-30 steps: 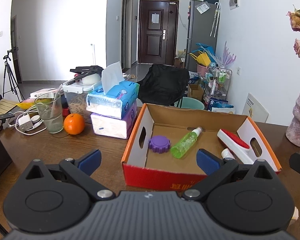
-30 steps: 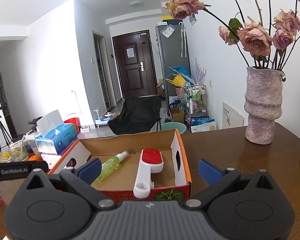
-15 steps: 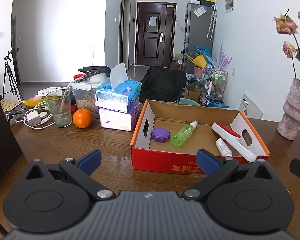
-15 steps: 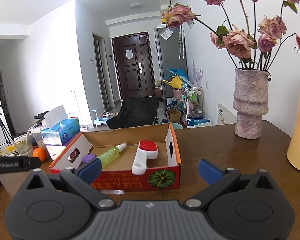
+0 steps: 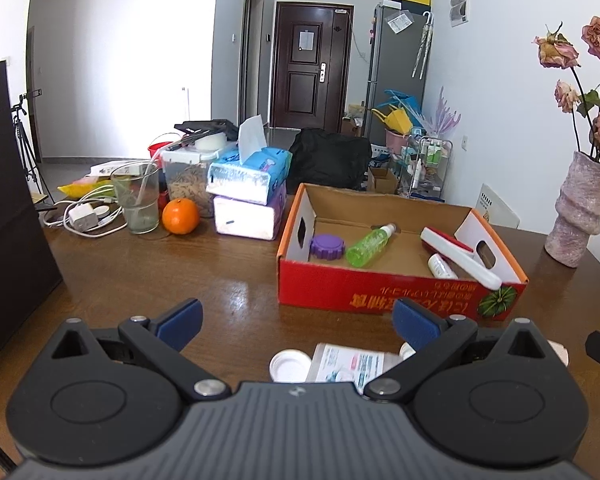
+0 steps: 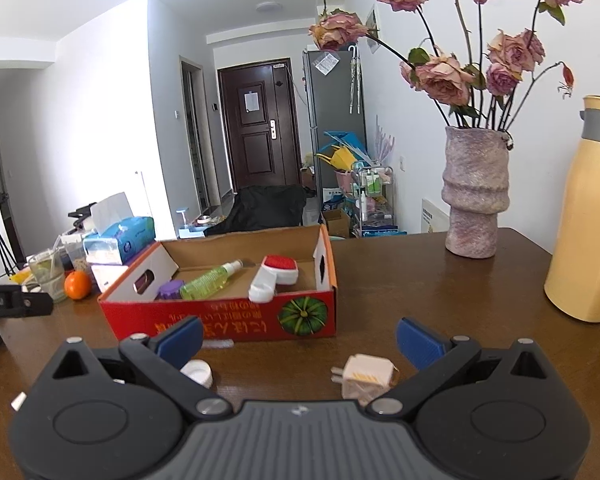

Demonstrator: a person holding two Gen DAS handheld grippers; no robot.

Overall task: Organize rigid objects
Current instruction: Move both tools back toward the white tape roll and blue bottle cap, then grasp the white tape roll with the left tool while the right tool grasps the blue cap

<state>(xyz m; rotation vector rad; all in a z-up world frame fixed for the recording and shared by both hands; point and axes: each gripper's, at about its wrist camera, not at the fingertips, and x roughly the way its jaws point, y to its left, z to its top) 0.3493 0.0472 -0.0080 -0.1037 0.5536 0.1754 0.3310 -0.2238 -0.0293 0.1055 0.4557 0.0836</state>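
Crowding the brown table, a red box faces both grippers' released jaws.

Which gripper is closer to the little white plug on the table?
Right. The right gripper hangs open just above the white plug, which lies between its fingers. The left gripper sits farther left, over a white bottle.

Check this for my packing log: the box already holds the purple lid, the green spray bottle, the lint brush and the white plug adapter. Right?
Not quite. The white plug adapter is not in the box; the right wrist view shows it on the table before the open right claw. The purple lid, green spray bottle and lint brush are inside.
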